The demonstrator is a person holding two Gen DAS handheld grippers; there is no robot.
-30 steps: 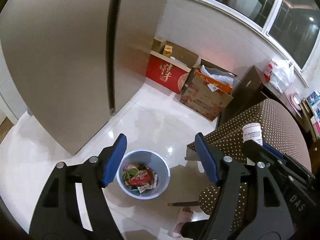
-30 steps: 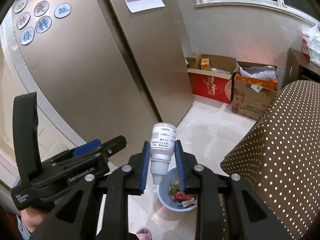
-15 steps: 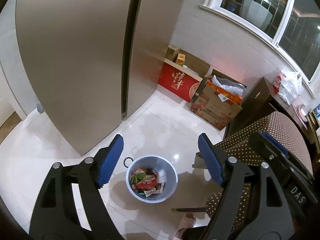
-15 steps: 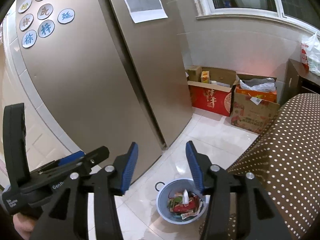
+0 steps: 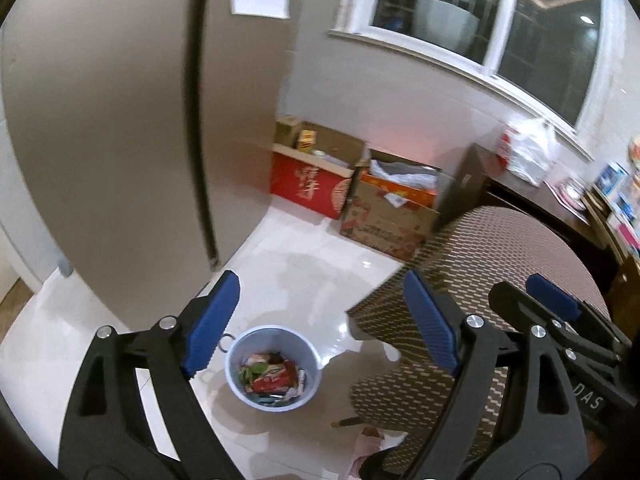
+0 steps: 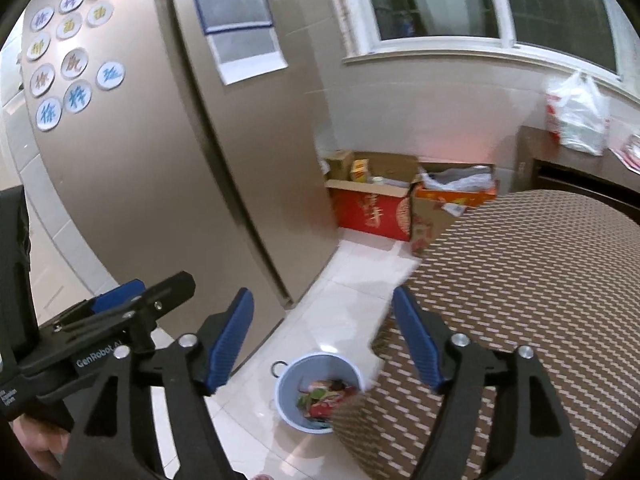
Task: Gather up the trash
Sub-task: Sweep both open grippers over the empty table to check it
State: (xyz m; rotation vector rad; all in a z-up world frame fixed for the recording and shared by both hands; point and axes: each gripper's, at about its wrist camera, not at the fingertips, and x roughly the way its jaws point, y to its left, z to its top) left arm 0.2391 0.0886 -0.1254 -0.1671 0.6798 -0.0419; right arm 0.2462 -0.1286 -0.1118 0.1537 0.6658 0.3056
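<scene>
At the far left stands a tall bronze refrigerator (image 6: 132,168) with round character magnets (image 6: 66,52) on its left door and paper sheets (image 6: 240,24) on its right door; just in front of it, the left gripper (image 5: 320,330) hangs above the pale tiled floor (image 5: 296,256), its blue pads wide apart and opening, nothing between them; below that gap, on the floor, sits the pale blue trash bin (image 5: 236,356), upright and filled with crumpled wrappers (image 5: 272,376); the right gripper (image 6: 322,340) is also above the bin (image 6: 288,384), jaws apart and opening, empty; right of the bin a brown dotted tablecloth (image 6: 520,300) hangs over the table edge and hides part of the bin's rim; against the back wall, under the window (image 5: 480,20), stand a red carton (image 5: 308,188) and, touching it, a printed cardboard box (image 5: 384,220); farther right a white plastic bag (image 6: 576,112) rests on a dark cabinet (image 5: 480,184).
</scene>
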